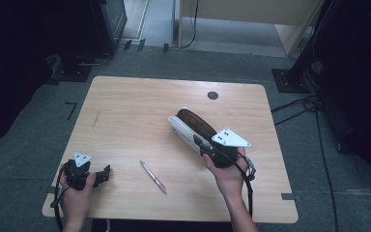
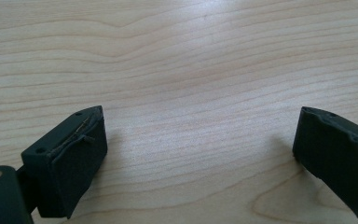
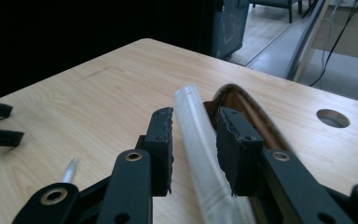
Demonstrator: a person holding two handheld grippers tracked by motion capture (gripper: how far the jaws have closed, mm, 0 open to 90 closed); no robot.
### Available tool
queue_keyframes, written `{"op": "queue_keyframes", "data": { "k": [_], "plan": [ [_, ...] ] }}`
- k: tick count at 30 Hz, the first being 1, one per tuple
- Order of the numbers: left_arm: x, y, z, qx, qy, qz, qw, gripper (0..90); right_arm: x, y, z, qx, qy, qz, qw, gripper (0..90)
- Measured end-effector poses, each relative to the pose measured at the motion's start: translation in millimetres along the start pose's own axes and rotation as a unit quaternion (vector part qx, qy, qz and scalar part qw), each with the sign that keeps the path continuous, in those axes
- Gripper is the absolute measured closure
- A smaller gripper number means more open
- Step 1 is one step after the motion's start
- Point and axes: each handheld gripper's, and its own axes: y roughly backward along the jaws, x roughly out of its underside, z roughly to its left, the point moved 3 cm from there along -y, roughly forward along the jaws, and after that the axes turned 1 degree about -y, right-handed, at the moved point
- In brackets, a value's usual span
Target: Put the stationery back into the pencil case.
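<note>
R gripper (image 1: 204,143) sits right of centre on the table (image 1: 125,111), held in the person's right hand (image 1: 229,174). Its jaws straddle the white side flap of a pencil case (image 1: 188,124): white outside, brown inside, mouth open. In the right gripper view the white flap (image 3: 200,144) runs up between the two pads (image 3: 164,135); left pad looks to be touching it, right pad just beside it w/ brown lining behind. Jaws close together around the flap, though can't tell if they're fully clamped or only nearly so. Case extends from the gripper toward far left, lying on the wood.

L gripper (image 1: 107,173) rests at near-left corner, in the left hand (image 1: 77,191), well apart from the case. Left gripper view: jaws spread wide, bare wood grain between them, nothing held.

A pen (image 1: 153,177) lies loose on the table between the two grippers, near edge, angled; its tip also shows in the right gripper view (image 3: 69,170), near-left of the jaws. Small round hole (image 1: 213,95) in the tabletop at far right, beyond the case.
</note>
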Motion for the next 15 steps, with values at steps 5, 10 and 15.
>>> {"op": "queue_keyframes", "data": {
  "k": [5, 10, 15],
  "plan": [
    [0.0, 0.0, 0.0, 0.0, 0.0, 0.0, 1.0, 3.2, 13.6, 1.5, 18.1, -0.019, -0.004, 0.004, 0.9998, 67.3],
    [0.0, 0.0, 0.0, 0.0, 0.0, 0.0, 1.0, 3.2, 31.3, -3.0, 36.8, -0.038, -0.005, 0.018, 0.9991, 68.8],
    [0.0, 0.0, 0.0, 0.0, 0.0, 0.0, 1.0, 3.1, 45.2, -17.1, 49.9, -0.059, -0.015, 0.032, 0.9977, 70.9]
  ]
}}
